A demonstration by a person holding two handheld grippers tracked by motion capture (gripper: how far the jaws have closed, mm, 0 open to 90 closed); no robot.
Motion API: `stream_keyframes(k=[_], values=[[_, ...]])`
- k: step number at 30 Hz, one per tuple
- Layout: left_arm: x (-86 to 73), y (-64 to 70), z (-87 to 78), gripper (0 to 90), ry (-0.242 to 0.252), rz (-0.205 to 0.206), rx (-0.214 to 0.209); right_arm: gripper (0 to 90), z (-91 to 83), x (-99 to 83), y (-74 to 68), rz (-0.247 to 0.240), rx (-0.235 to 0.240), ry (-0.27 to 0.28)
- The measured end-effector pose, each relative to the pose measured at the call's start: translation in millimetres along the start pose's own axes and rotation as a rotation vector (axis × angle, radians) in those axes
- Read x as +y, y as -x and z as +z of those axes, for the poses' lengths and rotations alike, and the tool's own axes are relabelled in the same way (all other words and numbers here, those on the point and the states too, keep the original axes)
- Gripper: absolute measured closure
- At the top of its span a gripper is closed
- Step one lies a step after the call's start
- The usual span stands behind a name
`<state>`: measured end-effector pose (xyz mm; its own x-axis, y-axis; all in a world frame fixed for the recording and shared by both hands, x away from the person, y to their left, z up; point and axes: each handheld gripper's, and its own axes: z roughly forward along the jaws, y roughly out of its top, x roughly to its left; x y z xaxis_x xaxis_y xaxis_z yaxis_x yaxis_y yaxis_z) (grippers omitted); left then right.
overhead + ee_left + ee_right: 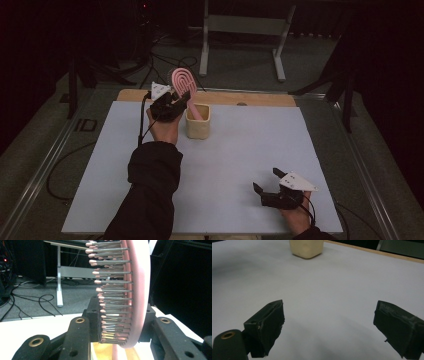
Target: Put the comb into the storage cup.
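A pink hairbrush [183, 80] stands upright with its handle down in a cream cup [198, 127] at the back middle of the white table [240, 155]. My left gripper [181, 99] is shut on the lower part of the brush head. In the left gripper view the brush [140, 290] sits between the two black jaws, bristles towards the left pad, and my left gripper [121, 315] hangs over the cup [105, 351]. My right gripper [267, 180] stands open near the front right with nothing in it. From my right gripper [329, 322] the cup [306, 248] is far ahead.
A wooden strip [225, 97] runs along the table's back edge. Behind it on the floor stand a grey metal frame [240, 25] and loose cables [160, 60]. Black posts rise at both back corners.
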<state>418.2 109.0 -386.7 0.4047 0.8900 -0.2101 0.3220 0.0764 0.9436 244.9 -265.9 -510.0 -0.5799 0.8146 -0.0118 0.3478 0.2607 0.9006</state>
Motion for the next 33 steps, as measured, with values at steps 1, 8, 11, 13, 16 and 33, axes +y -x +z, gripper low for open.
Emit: stream_keyframes(k=[1,8,11,13,16,33], values=[[0.0,0.0,0.0,64.5,0.000,0.000,0.000,9.5,0.0,0.0,0.0,0.000,0.000,0.000],[-7.9,0.5,2.8,64.5,-0.009,-0.014,-0.006,9.6,0.4,-0.2,-0.3,-0.003,0.000,-0.004],[-11.2,0.5,3.4,64.4,-0.010,-0.024,-0.006,9.6,0.5,-0.2,-0.5,-0.005,0.002,-0.005],[-12.7,0.9,4.0,64.4,-0.010,-0.027,-0.007,9.6,0.5,-0.3,-0.7,-0.006,0.002,-0.006],[-14.4,1.8,4.8,64.3,-0.015,-0.025,-0.009,9.6,0.4,-0.2,-0.7,-0.008,0.001,-0.005],[-27.0,4.3,10.4,64.2,-0.029,-0.047,-0.019,9.6,1.9,-0.7,0.6,-0.007,0.005,-0.004]])
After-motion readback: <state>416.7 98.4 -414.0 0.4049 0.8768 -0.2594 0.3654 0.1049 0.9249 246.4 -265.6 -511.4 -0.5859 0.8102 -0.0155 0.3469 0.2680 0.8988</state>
